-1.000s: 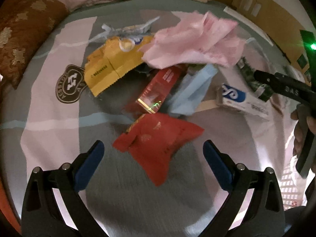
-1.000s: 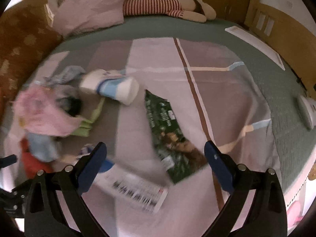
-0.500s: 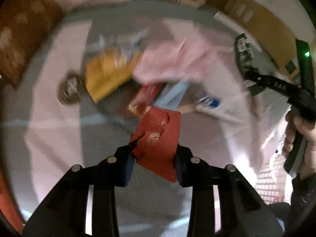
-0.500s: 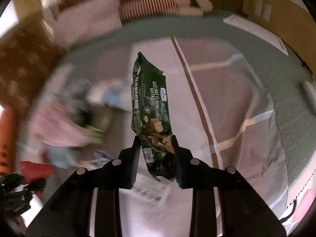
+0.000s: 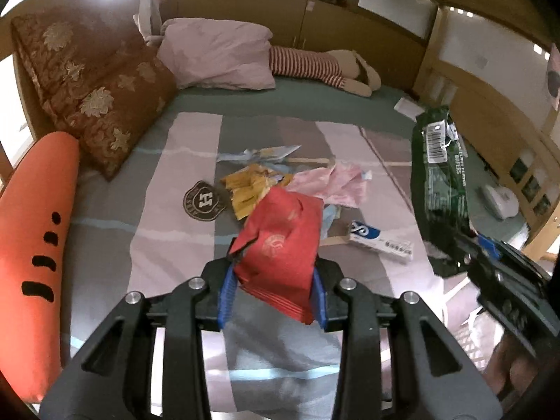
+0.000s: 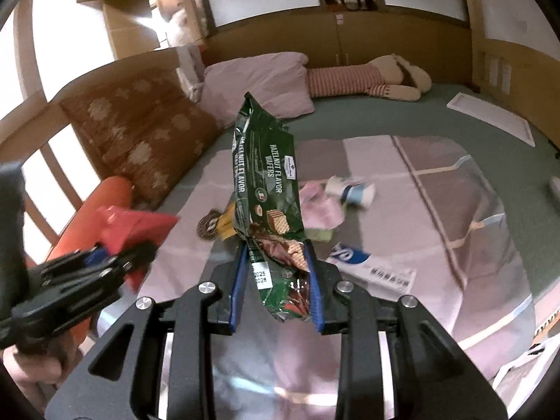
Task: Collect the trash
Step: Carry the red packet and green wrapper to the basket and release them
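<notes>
My left gripper (image 5: 271, 280) is shut on a red wrapper (image 5: 283, 241) and holds it above the bed. My right gripper (image 6: 276, 273) is shut on a green hazelnut wafer bag (image 6: 266, 189), held upright in the air. The green bag (image 5: 439, 189) also shows at the right of the left wrist view, and the red wrapper (image 6: 136, 224) at the left of the right wrist view. On the blanket lie a yellow wrapper (image 5: 245, 189), pink paper (image 5: 332, 185), and a white and blue toothpaste box (image 5: 381, 239).
A brown patterned cushion (image 5: 94, 105), an orange carrot pillow (image 5: 35, 245), a pink pillow (image 5: 220, 59) and a striped plush toy (image 5: 315, 66) lie along the bed's far and left sides. A white and blue tube (image 6: 353, 192) lies on the blanket. A white basket (image 5: 465, 332) sits lower right.
Both grippers closed on trash, the left on the red wrapper and the right on the green bag, and lifted up and back from the bed.
</notes>
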Available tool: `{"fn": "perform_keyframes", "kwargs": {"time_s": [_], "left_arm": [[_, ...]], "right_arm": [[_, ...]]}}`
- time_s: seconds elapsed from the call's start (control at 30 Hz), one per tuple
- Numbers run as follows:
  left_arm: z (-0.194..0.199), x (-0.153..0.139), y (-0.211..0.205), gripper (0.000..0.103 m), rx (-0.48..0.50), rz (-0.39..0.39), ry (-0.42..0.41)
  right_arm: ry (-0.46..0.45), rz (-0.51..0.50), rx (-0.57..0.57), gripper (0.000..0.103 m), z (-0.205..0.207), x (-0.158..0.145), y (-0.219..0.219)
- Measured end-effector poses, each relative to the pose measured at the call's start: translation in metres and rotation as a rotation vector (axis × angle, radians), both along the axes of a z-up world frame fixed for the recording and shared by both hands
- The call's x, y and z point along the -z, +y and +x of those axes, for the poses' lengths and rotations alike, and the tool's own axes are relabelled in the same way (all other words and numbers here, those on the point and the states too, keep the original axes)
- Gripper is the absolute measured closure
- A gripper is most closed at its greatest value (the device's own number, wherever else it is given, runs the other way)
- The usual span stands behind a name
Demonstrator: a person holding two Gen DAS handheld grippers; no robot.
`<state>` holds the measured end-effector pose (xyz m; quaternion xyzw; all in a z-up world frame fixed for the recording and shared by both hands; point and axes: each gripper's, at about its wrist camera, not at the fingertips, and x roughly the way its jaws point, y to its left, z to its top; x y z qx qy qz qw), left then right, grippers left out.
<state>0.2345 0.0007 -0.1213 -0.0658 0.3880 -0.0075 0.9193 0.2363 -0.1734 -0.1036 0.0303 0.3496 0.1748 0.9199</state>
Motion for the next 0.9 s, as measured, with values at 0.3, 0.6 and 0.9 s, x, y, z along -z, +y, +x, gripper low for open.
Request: {"fn": "perform_keyframes", "kwargs": {"time_s": [0.3, 0.6, 0.9], "left_arm": [[0.010, 0.014, -0.002, 0.066, -0.023, 0.012, 0.020], [0.010, 0.015, -0.004, 0.066, -0.018, 0.014, 0.022], [0.010, 0.014, -0.003, 0.066, -0.015, 0.021, 0.022]], "right_arm": [[0.021, 0.002, -0.002, 0.072, 0.010, 0.005, -0.001], [0.026, -0.001, -0.012, 0.072, 0.011, 0.009, -0.006], [0.032, -0.001, -0.016, 0.072, 0.010, 0.011, -0.007]]}}
